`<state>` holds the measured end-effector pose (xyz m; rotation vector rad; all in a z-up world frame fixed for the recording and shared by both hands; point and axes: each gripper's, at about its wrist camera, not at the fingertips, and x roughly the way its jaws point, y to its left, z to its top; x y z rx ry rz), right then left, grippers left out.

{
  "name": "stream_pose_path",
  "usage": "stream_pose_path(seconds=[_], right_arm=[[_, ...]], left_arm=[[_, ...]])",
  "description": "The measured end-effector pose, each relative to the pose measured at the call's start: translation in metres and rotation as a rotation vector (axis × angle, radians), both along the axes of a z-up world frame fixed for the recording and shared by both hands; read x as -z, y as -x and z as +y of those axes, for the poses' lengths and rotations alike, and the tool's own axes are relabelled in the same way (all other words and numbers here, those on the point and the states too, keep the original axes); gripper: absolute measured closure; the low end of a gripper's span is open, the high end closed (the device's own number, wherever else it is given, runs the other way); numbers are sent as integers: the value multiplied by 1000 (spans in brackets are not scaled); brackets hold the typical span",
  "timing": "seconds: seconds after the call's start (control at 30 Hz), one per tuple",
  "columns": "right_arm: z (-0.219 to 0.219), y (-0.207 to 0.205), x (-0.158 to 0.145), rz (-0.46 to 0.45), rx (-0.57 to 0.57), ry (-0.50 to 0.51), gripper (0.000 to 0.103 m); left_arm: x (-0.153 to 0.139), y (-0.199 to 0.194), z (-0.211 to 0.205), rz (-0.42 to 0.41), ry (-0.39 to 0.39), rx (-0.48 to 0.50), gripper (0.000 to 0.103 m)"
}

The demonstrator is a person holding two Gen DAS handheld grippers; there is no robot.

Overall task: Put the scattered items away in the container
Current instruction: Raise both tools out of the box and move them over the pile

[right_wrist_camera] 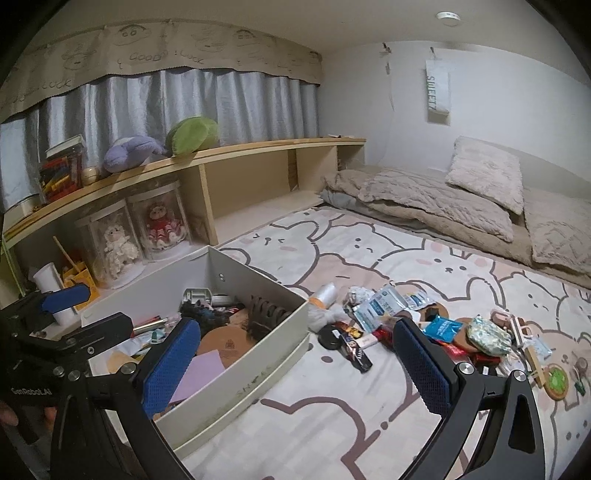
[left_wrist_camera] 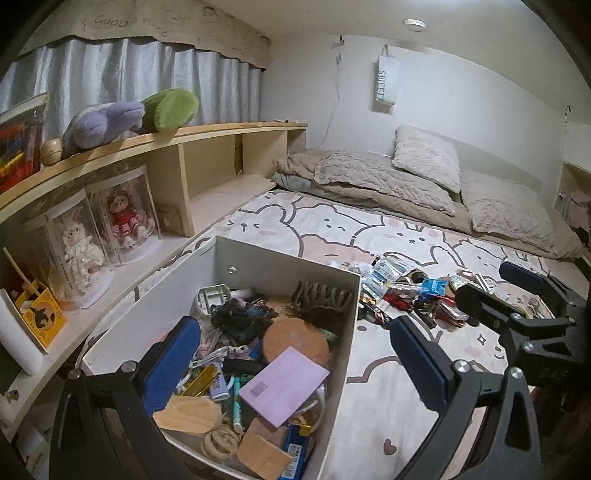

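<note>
Jaws wide on two grippers; one box (right_wrist_camera: 236,373), two plush toys.

Box (left_wrist_camera: 288,258) near corner cut off; clutter (right_wrist_camera: 424,325) indistinct.

Both my views are evenly, softly lit by a ceiling lamp (left_wrist_camera: 414,23); shadows stay faint. Colours look dull and slightly grainy. Fisheye distortion bows the shelf (right_wrist_camera: 207,155), and black vignetting fills the corners. Focus holds throughout.
</note>
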<state>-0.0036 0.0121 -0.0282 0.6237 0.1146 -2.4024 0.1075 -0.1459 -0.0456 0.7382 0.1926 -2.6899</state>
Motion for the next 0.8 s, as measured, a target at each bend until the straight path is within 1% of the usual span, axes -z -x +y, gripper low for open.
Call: stream_pose_path(seconds=[0.17,0.3,0.5,0.8], right_arm=[[15,2,1,6,29,-13,0],[30,6,1,2,60,-16,0],[61,13,-1,3,120,-7,0],[108,24,-6,9,212,-13,0]], left_arm=[[0,11,8,5,-12,17,0],[0,23,19,6,-26,50,0],[-4,39,38,21,-32,94,0],[-11,67,69,36,-18,162,0]])
